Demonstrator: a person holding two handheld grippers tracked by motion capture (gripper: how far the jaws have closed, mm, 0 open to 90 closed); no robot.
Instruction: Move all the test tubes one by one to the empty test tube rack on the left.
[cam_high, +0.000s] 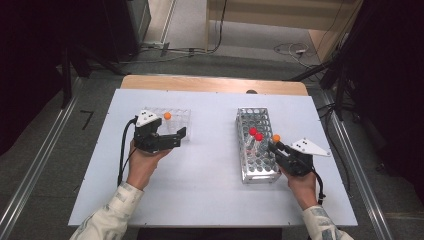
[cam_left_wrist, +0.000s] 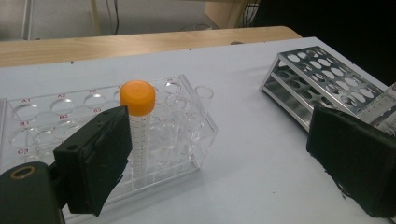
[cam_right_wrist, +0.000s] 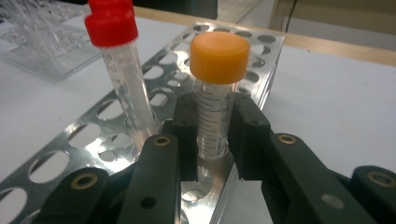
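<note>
With the metal rack (cam_high: 257, 145) as landmark, the right tool (cam_right_wrist: 212, 135) at its near right edge is clamped on the orange-capped tube (cam_right_wrist: 215, 93) standing in a hole there, so I judge the lift should go straight up, clear of the red-capped tube (cam_right_wrist: 119, 60) just beside it. The right hand (cam_high: 302, 187) reaches in from the rack's near side, wrist level. Well left of the rack, the left tool (cam_high: 167, 137) rests wide open and empty on the desk (cam_high: 210, 190), beside the clear rack (cam_left_wrist: 182, 135) holding another orange-capped tube (cam_left_wrist: 138, 121).
</note>
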